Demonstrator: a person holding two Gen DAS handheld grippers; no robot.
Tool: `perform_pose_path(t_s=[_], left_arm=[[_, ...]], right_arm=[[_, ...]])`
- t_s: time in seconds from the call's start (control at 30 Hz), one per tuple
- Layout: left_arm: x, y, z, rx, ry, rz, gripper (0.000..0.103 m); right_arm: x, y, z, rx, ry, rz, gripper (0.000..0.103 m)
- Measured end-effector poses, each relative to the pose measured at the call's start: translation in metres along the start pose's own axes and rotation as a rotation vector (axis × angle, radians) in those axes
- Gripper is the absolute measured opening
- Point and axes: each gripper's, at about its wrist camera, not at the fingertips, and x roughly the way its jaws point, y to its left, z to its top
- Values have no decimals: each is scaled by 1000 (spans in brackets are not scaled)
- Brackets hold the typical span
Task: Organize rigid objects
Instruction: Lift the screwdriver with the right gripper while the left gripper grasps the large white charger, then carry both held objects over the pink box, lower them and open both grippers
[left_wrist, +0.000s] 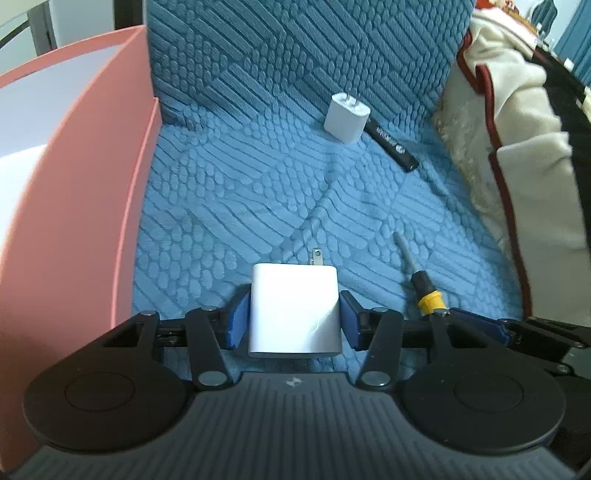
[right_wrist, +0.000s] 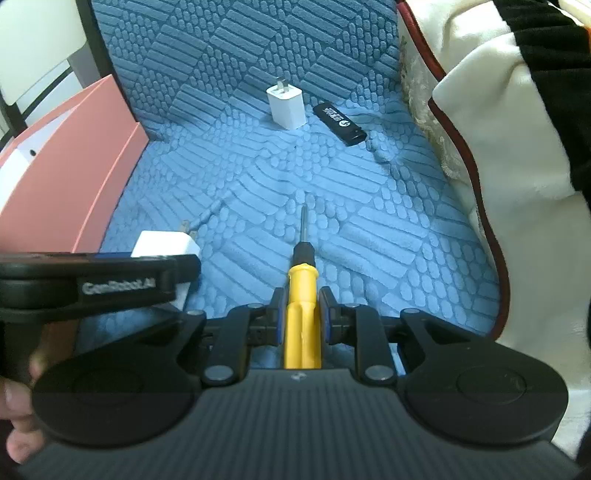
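Observation:
A large white charger (left_wrist: 293, 306) with its prongs pointing away lies on the blue textured sofa seat (left_wrist: 240, 192). My left gripper (left_wrist: 294, 319) straddles it, and both blue pads touch its sides. In the right wrist view my right gripper (right_wrist: 301, 314) is shut on the yellow handle of a screwdriver (right_wrist: 302, 280), whose black collar and metal shaft point forward over the seat. The same screwdriver (left_wrist: 424, 291) shows at the right in the left wrist view. The charger (right_wrist: 162, 243) is partly hidden there behind the left gripper's black finger.
A small white charger (right_wrist: 287, 107) and a black USB stick (right_wrist: 340, 119) lie at the back of the seat. An open pink box (left_wrist: 74, 184) stands at the left. A cream blanket with red trim (right_wrist: 498, 147) borders the right. A person's hand (right_wrist: 14, 406) shows at lower left.

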Motion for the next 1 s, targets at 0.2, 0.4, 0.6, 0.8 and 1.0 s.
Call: perform_pose_path(t_s=[0.2, 0.4, 0.6, 0.8, 1.0], left_arm=[[-29, 12, 9, -48, -27, -27, 57], [-56, 21, 13, -57, -36, -34, 57], [-88, 32, 25, -75, -54, -67, 57], [-132, 47, 48, -82, -103, -63, 57], [-179, 73, 73, -106, -158, -47, 57]], right_arm=[[-14, 1, 7, 19, 0, 32, 23], [-30, 5, 16, 33, -3, 45, 23], [-59, 24, 33, 35, -27, 60, 23], [-92, 55, 55, 3, -78, 75, 23], [-121, 98, 80, -60, -119, 107, 23]])
